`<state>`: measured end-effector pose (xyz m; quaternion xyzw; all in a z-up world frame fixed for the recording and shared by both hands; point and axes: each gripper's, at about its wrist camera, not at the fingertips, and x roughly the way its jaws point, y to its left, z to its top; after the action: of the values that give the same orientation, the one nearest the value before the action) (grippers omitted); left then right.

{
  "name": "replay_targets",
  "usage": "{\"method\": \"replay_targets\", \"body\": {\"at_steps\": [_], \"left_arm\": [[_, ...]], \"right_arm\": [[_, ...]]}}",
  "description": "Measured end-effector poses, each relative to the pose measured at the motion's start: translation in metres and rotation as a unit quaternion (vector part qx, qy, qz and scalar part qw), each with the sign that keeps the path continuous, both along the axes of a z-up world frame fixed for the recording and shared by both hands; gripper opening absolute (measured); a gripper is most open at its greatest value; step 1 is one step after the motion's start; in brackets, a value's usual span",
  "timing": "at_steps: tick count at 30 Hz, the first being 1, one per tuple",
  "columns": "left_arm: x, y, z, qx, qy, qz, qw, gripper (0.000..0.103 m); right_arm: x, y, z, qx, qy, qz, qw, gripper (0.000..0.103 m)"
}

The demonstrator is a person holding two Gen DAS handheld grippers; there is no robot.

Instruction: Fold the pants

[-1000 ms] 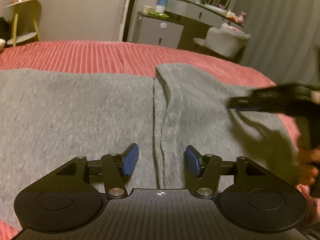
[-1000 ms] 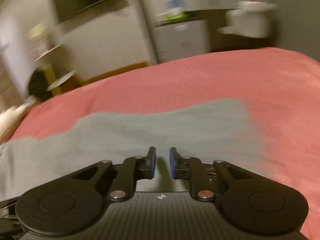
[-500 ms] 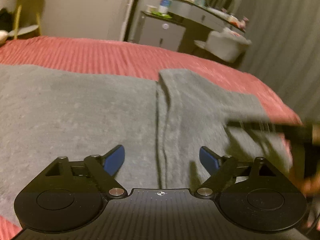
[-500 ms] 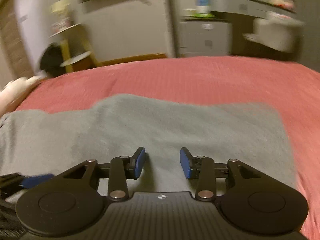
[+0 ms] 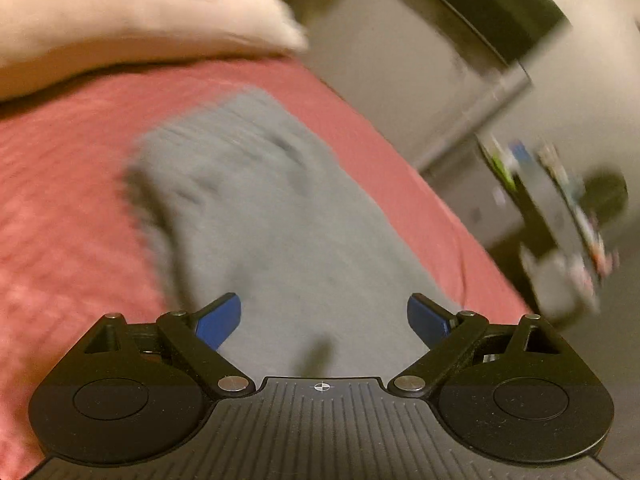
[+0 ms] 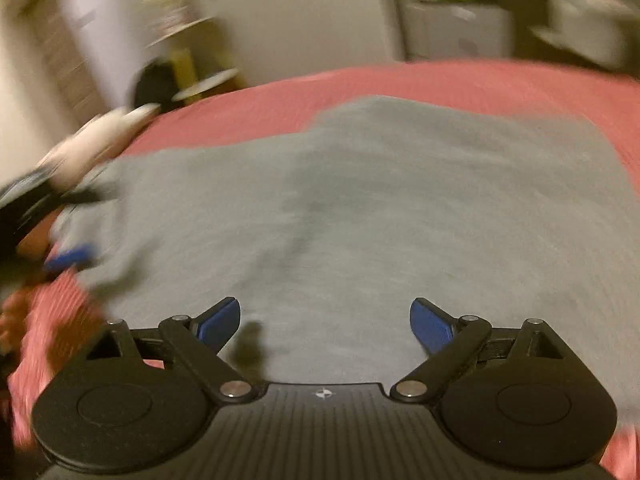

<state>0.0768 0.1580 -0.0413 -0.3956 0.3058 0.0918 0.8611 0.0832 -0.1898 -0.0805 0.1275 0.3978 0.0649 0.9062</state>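
Grey pants lie flat on a red ribbed bedspread. In the left wrist view one narrow end runs away from me toward the pillow. My left gripper is open and empty just above the grey cloth. In the right wrist view the pants spread wide across the bed. My right gripper is open and empty over them. The left gripper's blue fingertip shows blurred at the pants' left edge. Both views are motion-blurred.
A white pillow lies at the head of the bed. A grey dresser with small items stands beside the bed. A yellow side table and a white cabinet stand beyond the bed's far edge.
Both grippers have opened wide. The left gripper has swung left toward the pants' end near the pillow. The right gripper has shifted over the wide part of the pants.
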Motion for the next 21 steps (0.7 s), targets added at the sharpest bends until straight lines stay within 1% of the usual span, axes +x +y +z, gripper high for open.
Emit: {"method": "replay_targets", "body": {"at_steps": [1, 2, 3, 5, 6, 8, 9, 10, 11, 15, 18, 20, 21], "left_arm": [[-0.004, 0.012, -0.003, -0.014, 0.0, 0.019, 0.9997, 0.096], [-0.008, 0.023, -0.006, -0.023, 0.01, 0.045, 0.9987, 0.095], [-0.012, 0.035, -0.011, -0.031, 0.02, 0.074, 0.9966, 0.095], [-0.014, 0.05, -0.02, -0.048, 0.021, 0.101, 0.9935, 0.094], [-0.012, 0.057, -0.026, -0.069, 0.019, 0.105, 0.9919, 0.092], [-0.005, 0.066, -0.039, -0.114, 0.019, 0.093, 0.989, 0.088], [0.001, 0.068, -0.047, -0.136, 0.018, 0.084, 0.987, 0.085], [0.004, 0.067, -0.053, -0.146, 0.018, 0.081, 0.9858, 0.082], [0.009, 0.068, -0.056, -0.151, 0.009, 0.08, 0.9853, 0.082], [0.023, 0.07, -0.065, -0.157, -0.018, 0.072, 0.9848, 0.084], [0.025, 0.072, -0.07, -0.155, -0.029, 0.071, 0.9849, 0.082], [0.024, 0.072, -0.069, -0.147, -0.027, 0.077, 0.9857, 0.059], [0.025, 0.073, -0.07, -0.148, -0.028, 0.078, 0.9856, 0.041]], "right_arm": [[-0.002, -0.01, 0.002, 0.026, -0.001, -0.025, 0.999, 0.094], [-0.003, -0.021, 0.003, 0.053, -0.002, -0.044, 0.998, 0.098], [-0.006, -0.03, 0.002, 0.075, -0.004, -0.06, 0.995, 0.099], [-0.012, -0.041, -0.003, 0.109, -0.002, -0.083, 0.991, 0.099], [-0.013, -0.047, -0.005, 0.125, -0.001, -0.091, 0.988, 0.099], [-0.011, -0.053, -0.01, 0.15, -0.003, -0.099, 0.984, 0.099], [-0.009, -0.055, -0.012, 0.154, -0.002, -0.101, 0.983, 0.099], [-0.007, -0.053, -0.014, 0.154, -0.003, -0.101, 0.983, 0.099], [-0.004, -0.052, -0.013, 0.15, -0.003, -0.099, 0.984, 0.099], [-0.003, -0.041, -0.012, 0.13, -0.006, -0.09, 0.987, 0.099], [-0.002, -0.04, -0.014, 0.132, -0.007, -0.089, 0.987, 0.099], [-0.001, -0.042, -0.015, 0.138, -0.01, -0.09, 0.986, 0.099], [0.001, -0.043, -0.016, 0.14, -0.01, -0.091, 0.986, 0.099]]}}
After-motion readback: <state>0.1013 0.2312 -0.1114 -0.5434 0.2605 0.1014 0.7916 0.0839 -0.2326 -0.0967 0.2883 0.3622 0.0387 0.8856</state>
